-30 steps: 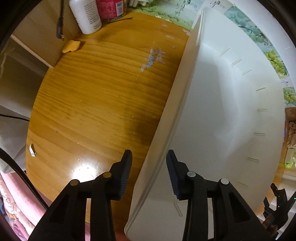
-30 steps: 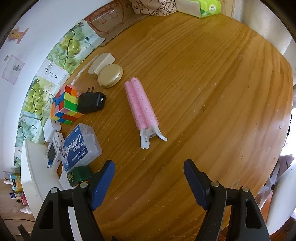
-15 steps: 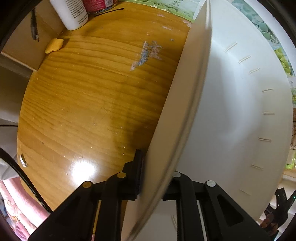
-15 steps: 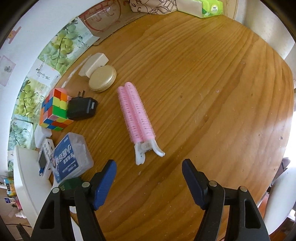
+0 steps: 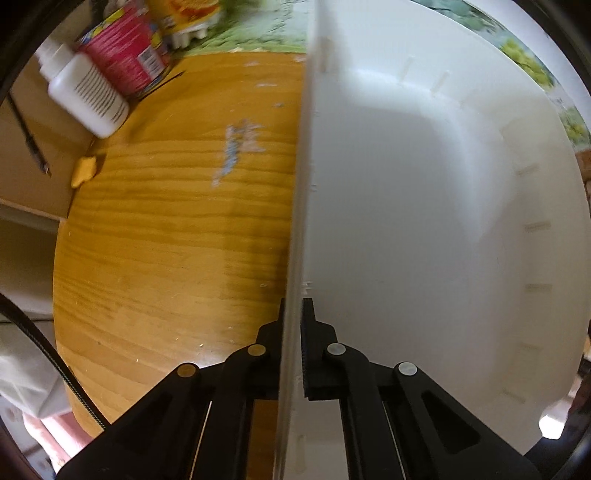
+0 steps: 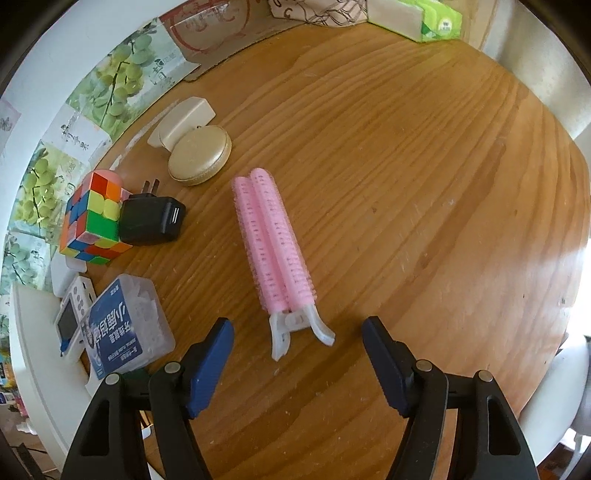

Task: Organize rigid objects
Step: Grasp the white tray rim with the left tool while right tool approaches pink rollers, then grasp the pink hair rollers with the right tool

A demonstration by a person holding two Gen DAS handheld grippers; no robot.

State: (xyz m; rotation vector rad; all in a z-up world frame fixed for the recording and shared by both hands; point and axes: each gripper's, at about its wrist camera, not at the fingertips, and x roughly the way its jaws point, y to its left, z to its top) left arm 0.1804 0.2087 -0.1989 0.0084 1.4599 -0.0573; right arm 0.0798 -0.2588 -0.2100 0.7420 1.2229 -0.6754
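In the left wrist view my left gripper (image 5: 294, 332) is shut on the thin side wall of a large white plastic bin (image 5: 424, 206), one finger outside and one inside; the bin's inside looks bare. In the right wrist view my right gripper (image 6: 297, 354) stands open just above the wooden table (image 6: 406, 184), its blue pads either side of the white clip end of a pink hair-roller clip (image 6: 273, 240), not touching it. Left of the clip lie a black charger plug (image 6: 153, 219), a colour cube (image 6: 94, 218), a gold round compact (image 6: 199, 155) and a clear box with a blue label (image 6: 125, 325).
A white bottle (image 5: 85, 96) and a red can (image 5: 125, 51) stand at the table's far left edge beside a small yellow piece (image 5: 84, 170). A small white device (image 6: 72, 317) lies by the bin rim (image 6: 26, 354). A green tissue pack (image 6: 424, 18) sits at the back.
My left gripper closed on the bin wall and turned, so the wall now runs straight up the picture. My right gripper sank toward the pink clip, whose white end now sits between the pads.
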